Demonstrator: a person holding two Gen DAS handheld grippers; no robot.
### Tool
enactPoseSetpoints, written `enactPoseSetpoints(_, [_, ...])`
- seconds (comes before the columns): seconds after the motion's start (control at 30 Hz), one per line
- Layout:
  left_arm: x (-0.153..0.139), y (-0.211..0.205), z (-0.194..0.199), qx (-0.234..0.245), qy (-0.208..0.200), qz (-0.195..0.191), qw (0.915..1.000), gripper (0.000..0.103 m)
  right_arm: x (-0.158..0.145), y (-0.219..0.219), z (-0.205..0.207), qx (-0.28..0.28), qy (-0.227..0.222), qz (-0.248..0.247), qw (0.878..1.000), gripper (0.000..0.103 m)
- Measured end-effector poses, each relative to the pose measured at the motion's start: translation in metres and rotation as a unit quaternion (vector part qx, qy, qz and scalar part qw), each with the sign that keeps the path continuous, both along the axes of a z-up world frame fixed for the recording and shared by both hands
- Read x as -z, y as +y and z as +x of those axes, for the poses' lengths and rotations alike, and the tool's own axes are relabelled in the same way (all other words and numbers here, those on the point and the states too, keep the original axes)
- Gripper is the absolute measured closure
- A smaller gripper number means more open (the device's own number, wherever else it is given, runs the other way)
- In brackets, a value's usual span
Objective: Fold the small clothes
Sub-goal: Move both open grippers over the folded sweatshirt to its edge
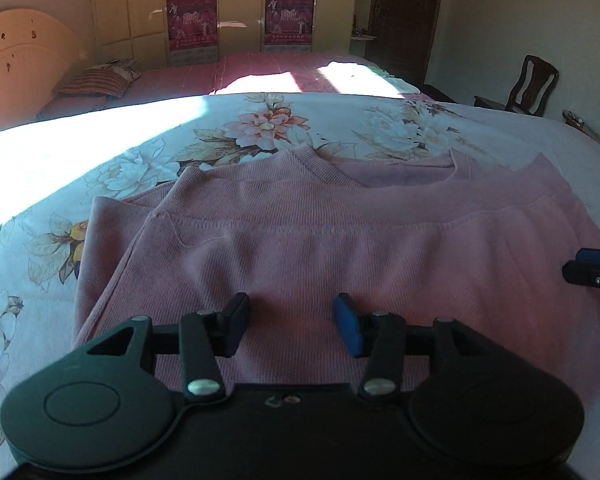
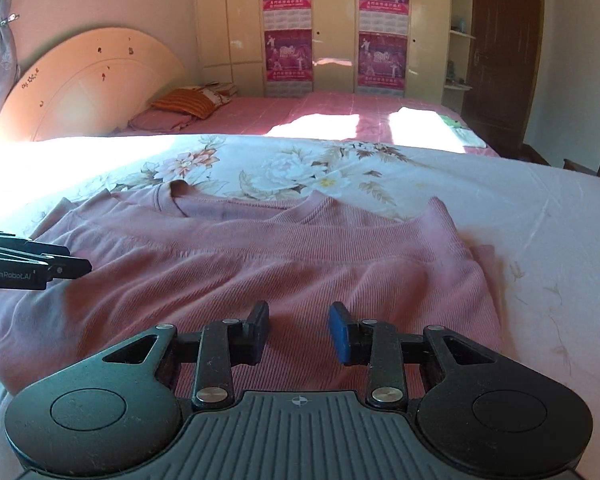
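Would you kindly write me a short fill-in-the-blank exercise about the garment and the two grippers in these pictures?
1. The sweater lying on the bed is ____ in colour.
2. The bedsheet under it is printed with ____.
3. The jaws of the left gripper stand apart with ____ held between them.
4. The sweater's neckline lies at the edge ____ from the right gripper.

Missing words: pink; flowers; nothing; farthest

A pink ribbed knit top lies flat on the floral bed sheet, neckline at the far side. Its lower part is folded up over the body, the hem running straight across just below the neckline, with the sides tucked in.
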State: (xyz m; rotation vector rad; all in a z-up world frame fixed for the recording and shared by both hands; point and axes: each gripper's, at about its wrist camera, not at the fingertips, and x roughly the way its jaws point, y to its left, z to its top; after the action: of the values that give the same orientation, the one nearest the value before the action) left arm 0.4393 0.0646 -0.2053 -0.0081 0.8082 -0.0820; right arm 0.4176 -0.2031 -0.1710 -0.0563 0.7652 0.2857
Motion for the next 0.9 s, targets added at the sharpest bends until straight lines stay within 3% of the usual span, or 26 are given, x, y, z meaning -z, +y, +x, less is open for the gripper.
enactPoseSetpoints(0.03, [0.001, 0.006, -0.002, -0.01, -0.003, -0.008, 0.9999, 0.048, 0.01, -0.001, -0.003, -0.002, 0.019, -0.024, 1.0, 0.07])
enactPoseSetpoints(0.1, [0.002, 0.012, -0.006, -0.023, -0.004, -0.011, 0.9997, 0.046, 0.02, -0.014, -0.016, -0.002, 0.008, -0.019, 1.0, 0.07])
enactPoseSetpoints(0.33, [-0.013, 0.027, -0.024, -0.077, 0.002, -0.02, 0.9968, 0.049, 0.013, -0.015, -0.038, -0.01, 0.025, -0.045, 0.999, 0.069])
enactPoseSetpoints(0.47, [-0.025, 0.012, -0.048, -0.052, -0.013, -0.032, 0.9981, 0.042, 0.003, -0.011, -0.057, 0.003, 0.004, -0.019, 1.0, 0.069])
enactPoseSetpoints(0.6, [-0.014, -0.006, -0.064, -0.033, -0.001, -0.031, 0.999, 0.04, 0.001, 0.002, -0.058, 0.005, -0.003, -0.015, 1.0, 0.069])
enactPoseSetpoints(0.77, [0.001, -0.021, -0.084, -0.021, -0.008, 0.031, 0.9993, 0.039, 0.021, 0.007, -0.058, 0.011, 0.035, -0.061, 0.997, 0.069])
enactPoseSetpoints(0.9, [0.0, -0.012, -0.097, -0.031, 0.004, 0.013, 0.9994, 0.038, 0.021, -0.004, -0.07, 0.012, 0.048, -0.061, 0.997, 0.069])
